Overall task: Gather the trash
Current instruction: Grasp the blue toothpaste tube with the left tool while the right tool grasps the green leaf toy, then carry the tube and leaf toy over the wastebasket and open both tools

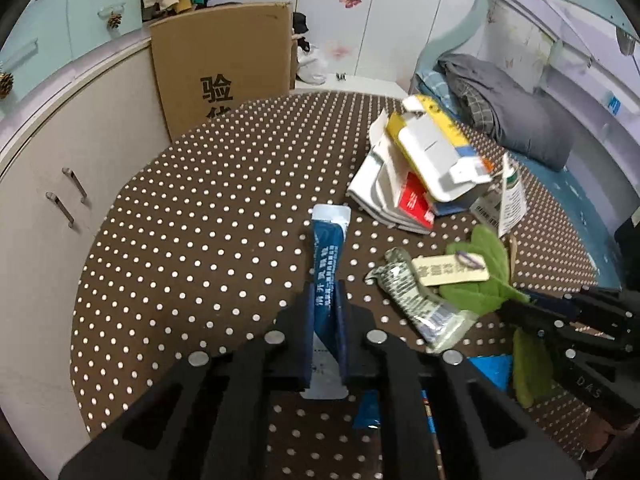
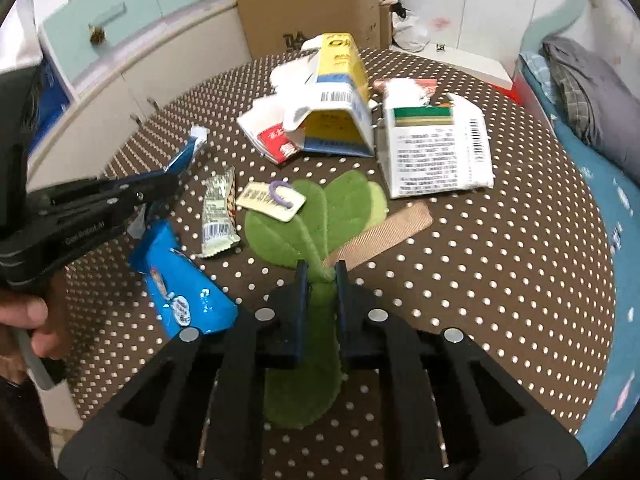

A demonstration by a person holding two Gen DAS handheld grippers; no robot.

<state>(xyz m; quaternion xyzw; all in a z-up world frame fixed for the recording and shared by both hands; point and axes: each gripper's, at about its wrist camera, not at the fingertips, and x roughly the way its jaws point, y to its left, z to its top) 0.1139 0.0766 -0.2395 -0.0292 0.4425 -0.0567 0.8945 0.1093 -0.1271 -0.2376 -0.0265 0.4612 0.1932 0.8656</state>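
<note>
Faintly, "DAS" on right hand-held gripper [image 1: 516, 312]

Brown dotted table [image 2: 500, 248], flattened cartons [image 2: 340, 120], wrappers [image 2: 218, 216], perhaps a comb [image 2: 384, 236]

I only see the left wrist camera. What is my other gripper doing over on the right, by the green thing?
Observer: The right gripper is shut on the stem of the green felt leaf.
Operator: Is anything hiding behind the leaf?
Observer: Yes, a tan comb lies beside it, slanting toward the stem.
Operator: And the blue bit below my left gripper, near the blue sachet it holds?
Observer: That is a blue snack wrapper with a cartoon picture, lying flat on the dotted tablecloth.
</note>
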